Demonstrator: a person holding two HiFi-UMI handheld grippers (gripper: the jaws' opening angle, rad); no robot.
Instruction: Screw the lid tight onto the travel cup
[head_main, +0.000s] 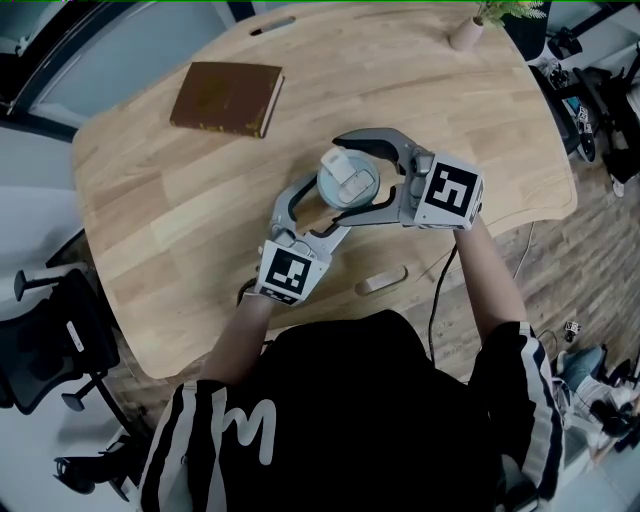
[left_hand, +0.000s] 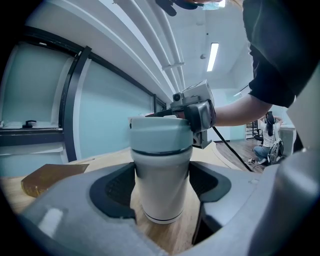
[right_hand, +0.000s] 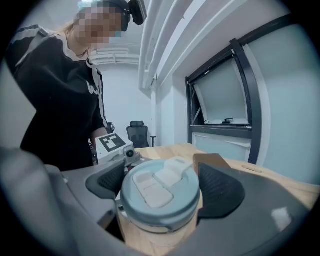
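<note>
**Q:** What is the condition of each tool?

**A:** My left tool is clenched on the travel cup. Its two dark pads bear on opposite sides of the white body, below the lid. My right tool is clenched on the lid. One ribbed pad sits against each side of the grey-blue rim.

**Q:** How do the two tools stand relative to each other?

**A:** In the head view, the left tool reaches in from the near edge and the right tool from the right side. They cross at the cup, with the right above the left. Each marker cube faces upward.

**Q:** Where is the cup?

**A:** It stands upright on the wooden desk, base flat on the surface, near the middle and somewhat toward my side. The lid sits level on top, with its pale flip tab facing up.

**Q:** What else is on the desk?

**A:** A brown book lies flat well apart from the cup, toward the far left. A small pot with a plant stands at the far right edge.
</note>
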